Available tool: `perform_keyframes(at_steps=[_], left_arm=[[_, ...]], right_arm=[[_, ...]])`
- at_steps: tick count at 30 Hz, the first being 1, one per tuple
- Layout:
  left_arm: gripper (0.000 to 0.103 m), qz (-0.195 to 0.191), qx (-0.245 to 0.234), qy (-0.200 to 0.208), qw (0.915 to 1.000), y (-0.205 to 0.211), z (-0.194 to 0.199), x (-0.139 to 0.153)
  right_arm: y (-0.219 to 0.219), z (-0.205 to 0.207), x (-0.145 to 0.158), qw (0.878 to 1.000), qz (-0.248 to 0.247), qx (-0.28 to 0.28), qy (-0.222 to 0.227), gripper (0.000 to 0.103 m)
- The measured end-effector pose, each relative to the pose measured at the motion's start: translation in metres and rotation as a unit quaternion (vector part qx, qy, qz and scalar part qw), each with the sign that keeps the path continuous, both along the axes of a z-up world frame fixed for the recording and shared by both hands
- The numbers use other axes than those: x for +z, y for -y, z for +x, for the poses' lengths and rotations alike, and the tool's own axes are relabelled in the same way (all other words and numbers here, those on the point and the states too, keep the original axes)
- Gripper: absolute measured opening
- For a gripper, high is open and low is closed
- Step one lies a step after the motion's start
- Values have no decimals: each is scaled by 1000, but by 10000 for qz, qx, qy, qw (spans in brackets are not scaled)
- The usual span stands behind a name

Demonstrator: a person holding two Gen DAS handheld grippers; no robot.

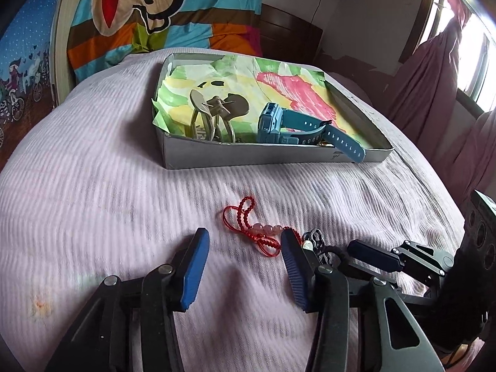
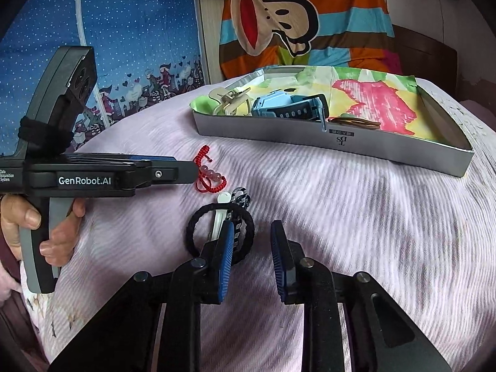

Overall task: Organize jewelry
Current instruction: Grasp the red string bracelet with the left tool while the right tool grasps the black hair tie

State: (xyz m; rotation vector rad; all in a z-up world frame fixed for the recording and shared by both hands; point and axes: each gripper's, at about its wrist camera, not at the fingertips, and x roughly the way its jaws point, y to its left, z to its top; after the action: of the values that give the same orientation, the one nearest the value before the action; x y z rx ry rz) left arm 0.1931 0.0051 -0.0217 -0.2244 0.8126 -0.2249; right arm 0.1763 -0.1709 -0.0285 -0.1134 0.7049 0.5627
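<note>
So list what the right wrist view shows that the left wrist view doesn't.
Only the right wrist view: a hand on the left tool's handle, and the whole black hair tie with its white piece. Only the left wrist view: a window with pink curtains. Both: the red bracelet on the bed, and the box holding a blue watch and hair claw.

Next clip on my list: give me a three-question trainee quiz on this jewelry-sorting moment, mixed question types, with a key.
1. True or false: the blue watch already lies inside the grey box.
2. Which item is nearest the left gripper?
A. the red bead bracelet
B. the beige hair claw
C. the blue watch
3. Fill in: the right gripper has one finger over the black ____ on the pink bedspread.

Key: 1 true; 2 A; 3 hair tie.
</note>
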Motion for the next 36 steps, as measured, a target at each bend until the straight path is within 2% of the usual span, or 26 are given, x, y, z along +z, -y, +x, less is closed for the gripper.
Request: perform_keyframes(at_steps=[2, 9, 11, 13, 18, 30, 35, 36], left_arm=[[40, 12, -38, -27, 10000, 2, 5, -1], [13, -251, -49, -144, 9996, -3, 13, -8], [12, -281, -68, -93, 9995, -4, 10, -10], [4, -222, -71, -36, 9997, -3, 5, -11], [2, -221, -115, 69, 9997, -2, -4, -14], [2, -592, -167, 169, 9980, -10, -7, -12], [5, -609, -218, 87, 9979, -7, 1, -13], [8, -636, -228, 90, 9977, -7, 2, -13]], right_arm=[[-1, 1, -1, 10000, -18, 16, -25, 21], [-2, 2, -6, 9999, -25, 67, -150, 13], [-3, 2, -7, 9998, -27, 88, -162, 9], [-2, 0, -7, 9999, -13, 84, -130, 6], [5, -5, -6, 9999, 126, -21, 30, 5], [11, -5, -6, 9995, 280, -106, 76, 5], [11, -5, -6, 9995, 285, -117, 76, 5], [11, -5, -6, 9995, 291, -124, 76, 5]])
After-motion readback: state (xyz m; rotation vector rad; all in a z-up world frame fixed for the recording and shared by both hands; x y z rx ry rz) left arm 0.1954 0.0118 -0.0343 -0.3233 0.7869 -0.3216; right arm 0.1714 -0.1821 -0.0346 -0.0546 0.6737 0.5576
